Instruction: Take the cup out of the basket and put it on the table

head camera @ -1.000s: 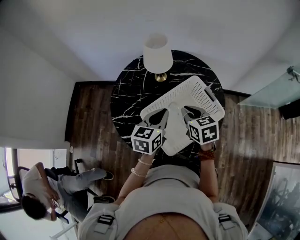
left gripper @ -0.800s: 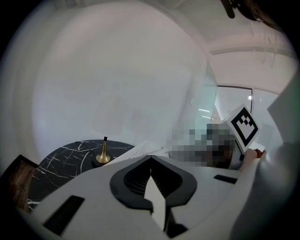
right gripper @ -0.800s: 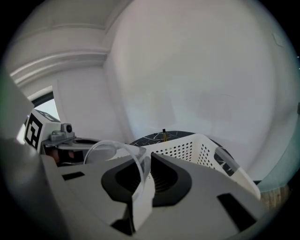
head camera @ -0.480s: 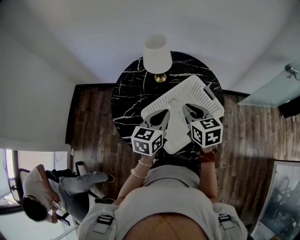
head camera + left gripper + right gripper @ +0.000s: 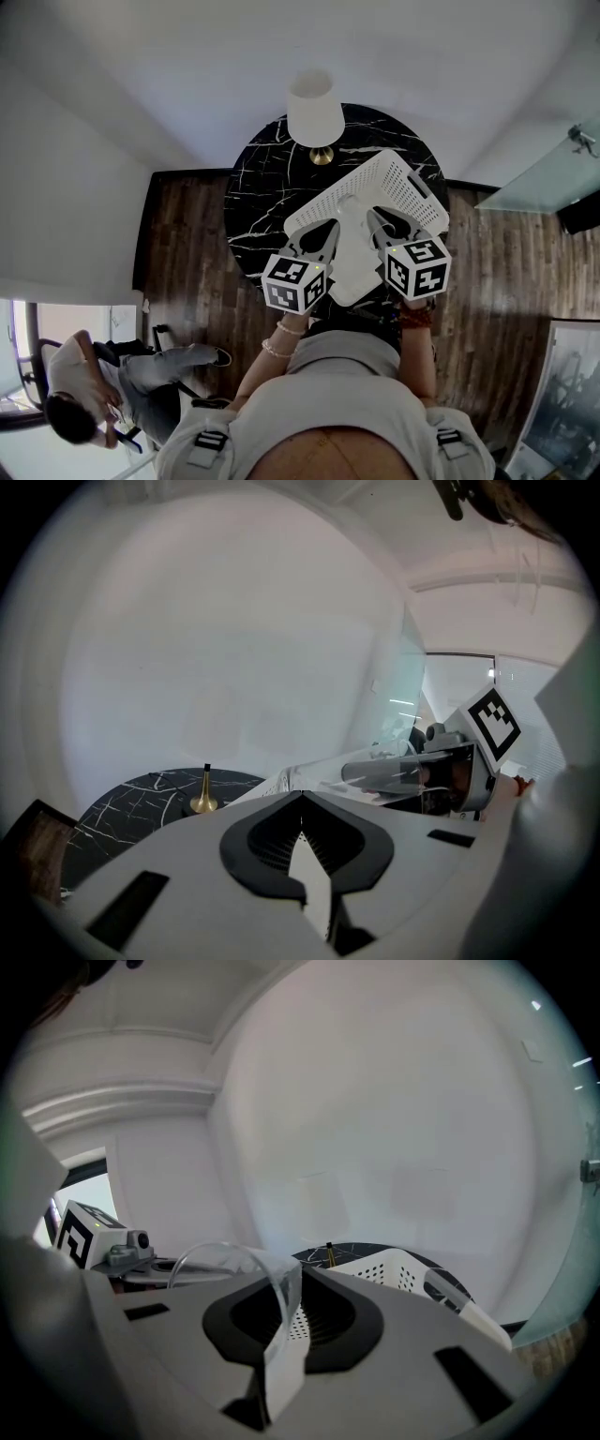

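Observation:
A clear cup (image 5: 272,1274) is pinched by its wall in my right gripper (image 5: 286,1302), which is shut on it. From the left gripper view the cup (image 5: 389,772) lies on its side, sticking out of the right gripper toward the left. In the head view the right gripper (image 5: 380,220) hangs over the near half of the white perforated basket (image 5: 398,183), which sits on the round black marble table (image 5: 258,197). My left gripper (image 5: 323,232) hovers at the basket's near left rim, shut with nothing in it (image 5: 302,803).
A lamp with a white shade (image 5: 314,105) and a gold base (image 5: 202,799) stands at the table's far side. Dark wood floor surrounds the table. A person sits on a chair at lower left (image 5: 84,384). A glass panel (image 5: 544,183) stands to the right.
The right gripper with the cup has risen and drawn slightly back toward the person; its marker cube looks larger. The left gripper has barely moved.

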A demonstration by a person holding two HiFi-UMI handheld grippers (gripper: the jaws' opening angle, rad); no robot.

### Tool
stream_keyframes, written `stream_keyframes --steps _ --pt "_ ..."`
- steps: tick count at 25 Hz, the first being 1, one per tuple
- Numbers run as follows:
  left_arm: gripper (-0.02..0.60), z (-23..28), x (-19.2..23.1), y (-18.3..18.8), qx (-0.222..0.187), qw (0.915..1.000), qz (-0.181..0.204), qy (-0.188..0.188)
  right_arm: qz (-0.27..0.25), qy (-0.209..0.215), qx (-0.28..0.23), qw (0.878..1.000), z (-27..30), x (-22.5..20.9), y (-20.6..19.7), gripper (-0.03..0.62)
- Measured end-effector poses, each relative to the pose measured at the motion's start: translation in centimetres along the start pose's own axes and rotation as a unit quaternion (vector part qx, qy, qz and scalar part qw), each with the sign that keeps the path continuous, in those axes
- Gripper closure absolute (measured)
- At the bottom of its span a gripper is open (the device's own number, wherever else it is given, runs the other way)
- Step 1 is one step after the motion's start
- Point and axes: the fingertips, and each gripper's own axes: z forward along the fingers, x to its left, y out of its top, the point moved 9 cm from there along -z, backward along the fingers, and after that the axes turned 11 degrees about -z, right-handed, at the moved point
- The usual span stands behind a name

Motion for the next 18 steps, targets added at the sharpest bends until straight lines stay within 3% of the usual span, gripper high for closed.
stream_keyframes --steps 18 --pt "0.575 -0.8 -0.6 0.4 -0.010 0.9999 0.010 -0.005 -0.011 -0.003 -0.026 1.000 -1.6 1.1 1.2 0.554"
